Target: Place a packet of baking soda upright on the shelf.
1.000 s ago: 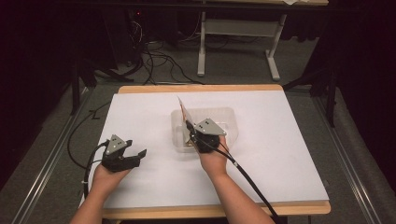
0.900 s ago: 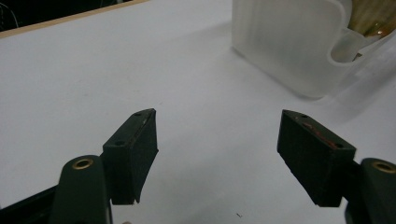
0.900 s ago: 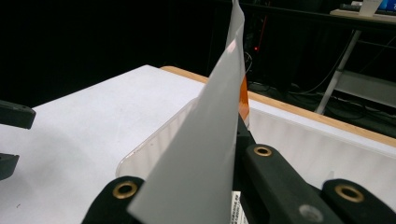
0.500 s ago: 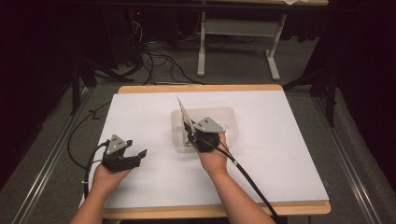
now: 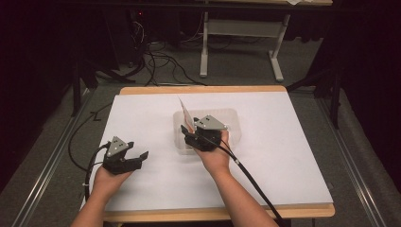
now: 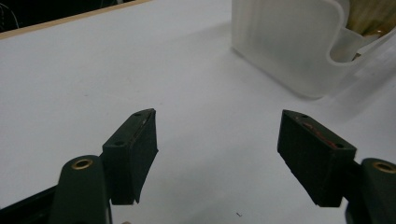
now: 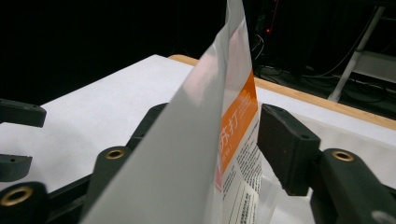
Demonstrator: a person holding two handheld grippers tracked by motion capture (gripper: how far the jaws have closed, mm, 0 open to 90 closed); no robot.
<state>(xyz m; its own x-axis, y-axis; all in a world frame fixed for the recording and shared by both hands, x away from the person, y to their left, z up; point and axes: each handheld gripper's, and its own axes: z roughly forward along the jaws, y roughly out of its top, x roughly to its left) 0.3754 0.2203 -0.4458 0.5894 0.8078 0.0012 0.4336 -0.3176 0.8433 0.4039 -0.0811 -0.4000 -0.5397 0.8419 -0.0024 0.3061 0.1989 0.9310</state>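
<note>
packet point(image 7: 233, 121) standing upright between our right gripper's point(image 5: 189, 135) jaws, over the clear tray point(image 5: 234, 120) | right jaws looking slightly parted around it, firm pinch we cannot tell | we are advising closing squarely on the flat faces | left gripper point(image 6: 219, 154) resting wide open, empty, near the tray

One white-topped table point(image 5: 283, 156); one translucent plastic container point(image 5: 234, 125) just past its centre, toward twelve o'clock; one white and orange packet point(image 7: 233, 126); two grippers, the left gripper point(image 5: 135, 158) at eight o'clock and the right gripper point(image 5: 189, 132) at the container; two hands, one behind each gripper.
</note>
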